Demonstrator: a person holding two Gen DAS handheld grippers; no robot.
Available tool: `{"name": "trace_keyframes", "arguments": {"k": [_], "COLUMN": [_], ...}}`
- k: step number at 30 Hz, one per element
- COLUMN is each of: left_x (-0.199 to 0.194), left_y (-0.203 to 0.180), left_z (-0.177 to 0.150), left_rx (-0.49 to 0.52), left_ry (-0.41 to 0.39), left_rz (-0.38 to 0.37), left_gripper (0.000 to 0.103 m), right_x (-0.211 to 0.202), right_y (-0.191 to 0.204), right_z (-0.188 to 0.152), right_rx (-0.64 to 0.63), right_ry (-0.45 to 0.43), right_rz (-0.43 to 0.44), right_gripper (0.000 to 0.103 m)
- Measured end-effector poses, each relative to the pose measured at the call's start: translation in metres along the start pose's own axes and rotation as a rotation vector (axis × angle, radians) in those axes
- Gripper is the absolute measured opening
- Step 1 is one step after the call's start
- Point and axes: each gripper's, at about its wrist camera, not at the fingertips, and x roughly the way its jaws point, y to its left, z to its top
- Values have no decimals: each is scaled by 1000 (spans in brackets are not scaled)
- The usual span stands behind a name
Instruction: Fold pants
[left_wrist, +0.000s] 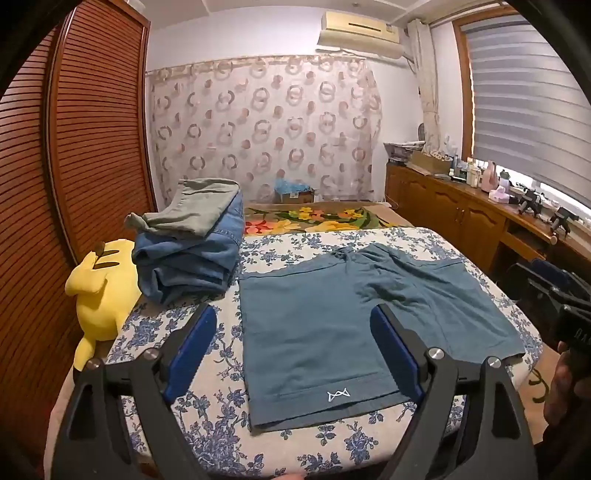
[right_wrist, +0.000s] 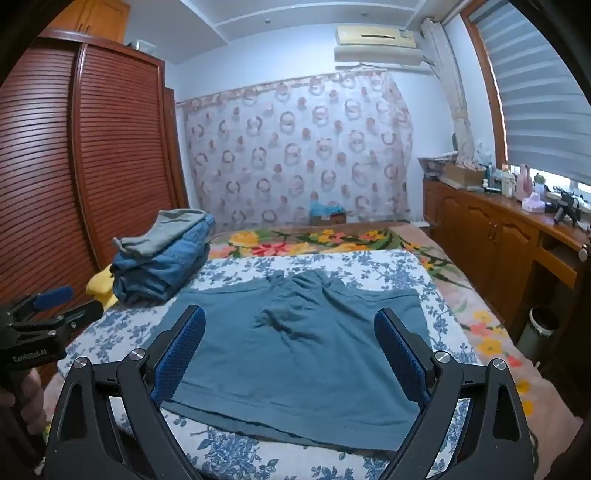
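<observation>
Bedroom light is falling on a bed covered with a white quilt printed in blue flowers (left_wrist: 280, 251), with a louvred brown wooden wardrobe (left_wrist: 92, 140) standing to the left and a wooden sideboard under the window to the right. On the quilt a pair of teal cotton shorts (left_wrist: 332, 317) is lying spread flat, waistband toward the far end and both leg hems pointing back toward the person, so its long axis is running away from the cameras. A stack of folded denim and grey garments (left_wrist: 192, 243) is sitting just beyond the shorts' left side, beside a yellow plush toy (left_wrist: 99, 291).

The left gripper (left_wrist: 293, 354) is hovering above the near left leg, its blue-padded jaws standing wide with nothing between them; the hem with the small white logo (left_wrist: 338, 395) is lying just below and ahead of it. The right gripper (right_wrist: 290, 354) is likewise hanging spread wide and empty over the near right leg, the wrinkled crotch area lying straight ahead of it.

Each hand is sitting roughly over its own leg, so neither is markedly nearer. Judging from this, the first fold is not yet begun, and the coming move is probably calling for both tongs to be dropping onto the near hems or onto one outer side edge
</observation>
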Motion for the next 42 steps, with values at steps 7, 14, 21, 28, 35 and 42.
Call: {"name": "trace_keyframes", "arguments": {"k": [7,14,21,28,35,42], "left_x": [1,6,5,3,2,1], "left_y": [-3,-3,-2,-2,-5,-5], "left_z": [1,-3,-2,-2,-2,-2], "left_rx": [27,26,27,28,28,28], "left_ry": [17,16,15,12,10,7], "left_rz": [13,13,12,11,10,12], "left_gripper": [86,86,86,86,86,86], "right_x": [0,0,0,-4,-4,-4], "right_y": [0,0,0,2,3,3], "right_z": [0,0,0,2,3,2], "right_rx": [5,2,-2,-1,-2,-2], "right_ry": [3,4,1,0,-1,-3], "right_rz": [1,1,-1,0,0,0], "right_gripper": [95,95,95,95,95,95]}}
